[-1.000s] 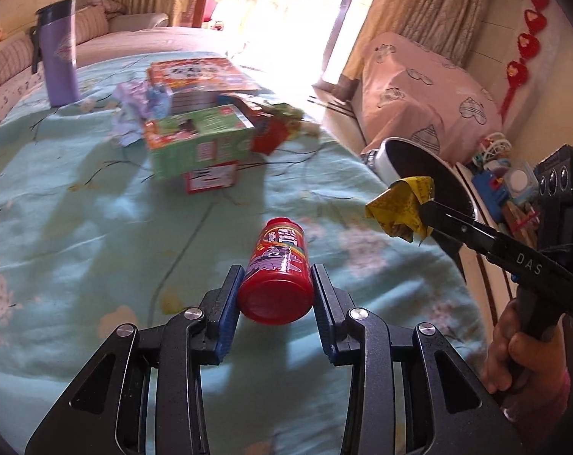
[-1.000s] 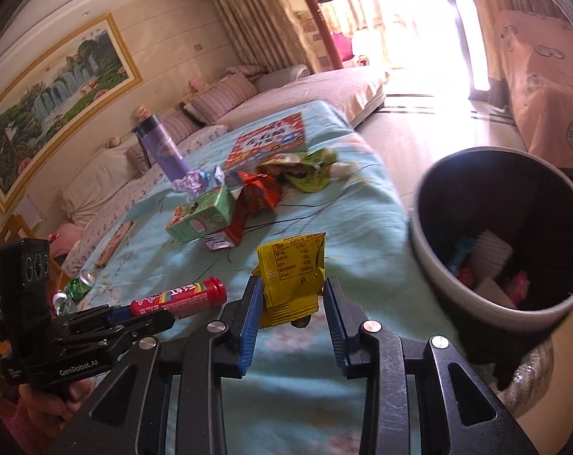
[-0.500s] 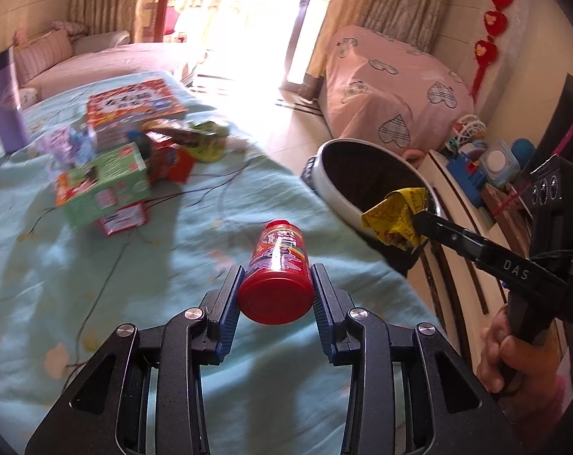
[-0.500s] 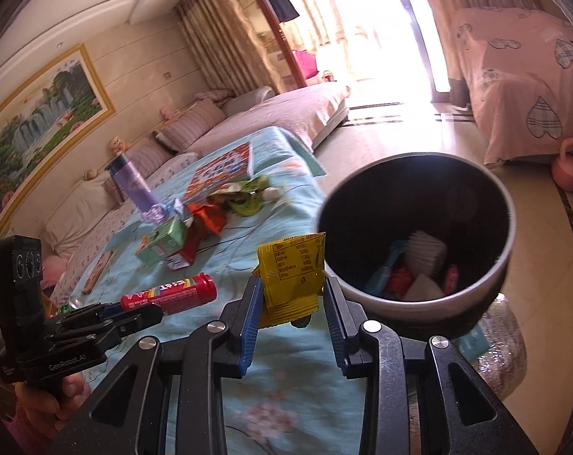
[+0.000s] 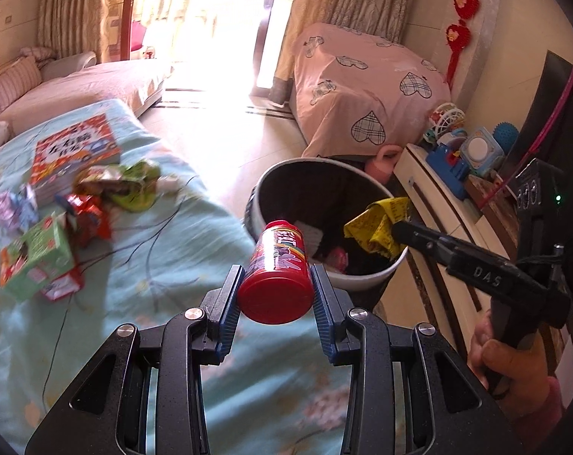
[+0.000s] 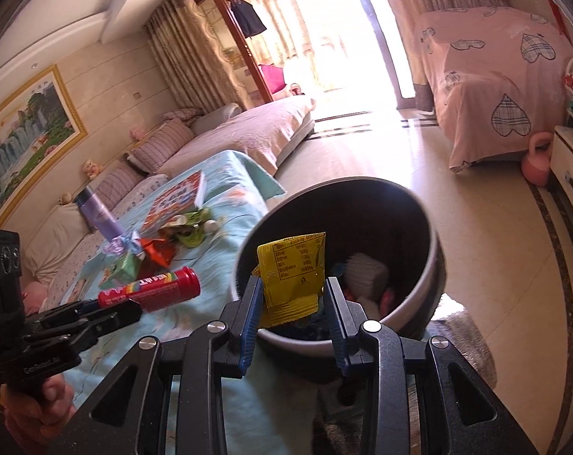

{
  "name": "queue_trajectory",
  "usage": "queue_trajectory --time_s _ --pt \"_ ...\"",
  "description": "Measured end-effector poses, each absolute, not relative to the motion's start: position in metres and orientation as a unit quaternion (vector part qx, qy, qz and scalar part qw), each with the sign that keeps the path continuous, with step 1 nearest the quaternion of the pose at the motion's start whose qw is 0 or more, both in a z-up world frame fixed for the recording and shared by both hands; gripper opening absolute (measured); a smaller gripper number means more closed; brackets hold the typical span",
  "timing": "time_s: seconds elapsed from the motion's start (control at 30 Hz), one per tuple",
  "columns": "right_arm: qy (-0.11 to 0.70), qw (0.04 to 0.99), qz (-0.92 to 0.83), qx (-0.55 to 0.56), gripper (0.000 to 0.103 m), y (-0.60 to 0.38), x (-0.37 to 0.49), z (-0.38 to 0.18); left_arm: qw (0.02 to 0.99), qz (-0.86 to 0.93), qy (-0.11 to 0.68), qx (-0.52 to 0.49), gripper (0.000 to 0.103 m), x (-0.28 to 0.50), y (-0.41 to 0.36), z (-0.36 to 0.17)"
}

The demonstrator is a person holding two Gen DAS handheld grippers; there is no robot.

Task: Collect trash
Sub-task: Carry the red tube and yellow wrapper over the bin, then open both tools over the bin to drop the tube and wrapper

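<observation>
My left gripper [image 5: 275, 295] is shut on a red candy tube [image 5: 278, 269] and holds it above the table edge, its far end over the rim of the dark round trash bin [image 5: 366, 280]. My right gripper [image 6: 292, 299] is shut on a yellow snack wrapper [image 6: 294, 273] and holds it over the near rim of the bin [image 6: 434, 250]. In the left wrist view the wrapper [image 5: 381, 227] hangs over the bin's right side. The bin holds several pieces of trash [image 6: 362, 273]. The tube also shows in the right wrist view [image 6: 153, 292].
More trash lies on the teal tablecloth [image 5: 153, 250]: a green carton [image 5: 36, 254], red wrapper [image 5: 85, 216], green wrapper [image 5: 131, 185], crumpled purple paper [image 5: 9, 208], beside a book [image 5: 74, 151]. A purple flask [image 6: 96, 212] stands further back. A cabinet with toys [image 5: 457, 163] stands right of the bin.
Both grippers moved right, from over the table toward the bin, carrying their items. The wrapper now hangs over the bin's opening and the tube's far end reaches its rim.
</observation>
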State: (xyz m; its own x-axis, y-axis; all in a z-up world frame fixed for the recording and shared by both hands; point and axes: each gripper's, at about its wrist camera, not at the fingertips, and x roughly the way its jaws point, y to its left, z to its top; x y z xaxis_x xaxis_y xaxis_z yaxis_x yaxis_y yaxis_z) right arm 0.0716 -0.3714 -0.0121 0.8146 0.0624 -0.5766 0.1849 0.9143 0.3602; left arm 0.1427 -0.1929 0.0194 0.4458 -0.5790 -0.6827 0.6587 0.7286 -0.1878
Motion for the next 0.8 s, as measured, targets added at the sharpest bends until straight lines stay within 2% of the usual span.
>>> queue_trajectory --time_s 0.8 --pt "0.328 0.921 -0.052 0.204 0.033 -0.411 0.095 -0.028 0.833 -0.373 0.400 0.085 0.034 0.164 -0.260 0.001"
